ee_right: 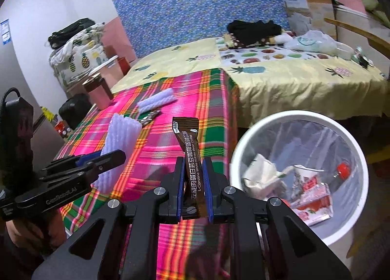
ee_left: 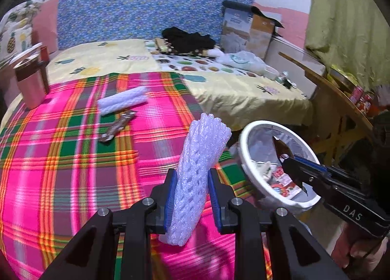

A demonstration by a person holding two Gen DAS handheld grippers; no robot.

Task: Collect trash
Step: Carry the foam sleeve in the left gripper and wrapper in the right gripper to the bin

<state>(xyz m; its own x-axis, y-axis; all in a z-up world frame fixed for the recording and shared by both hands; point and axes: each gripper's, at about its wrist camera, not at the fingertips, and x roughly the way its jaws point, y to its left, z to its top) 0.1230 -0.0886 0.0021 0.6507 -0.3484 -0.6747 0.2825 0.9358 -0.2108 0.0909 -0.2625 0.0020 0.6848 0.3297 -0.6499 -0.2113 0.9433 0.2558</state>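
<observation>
Left gripper clenched on white foam sleeve, held upright above plaid cloth. Right gripper clenched on brown sachet, beside white bin. Second sleeve, wrapper lay on cloth.

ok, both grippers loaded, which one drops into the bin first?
Right, probably. The right gripper holding the coffee sachet sits beside the white bin; the left gripper with the foam net is over the plaid cloth.
</observation>
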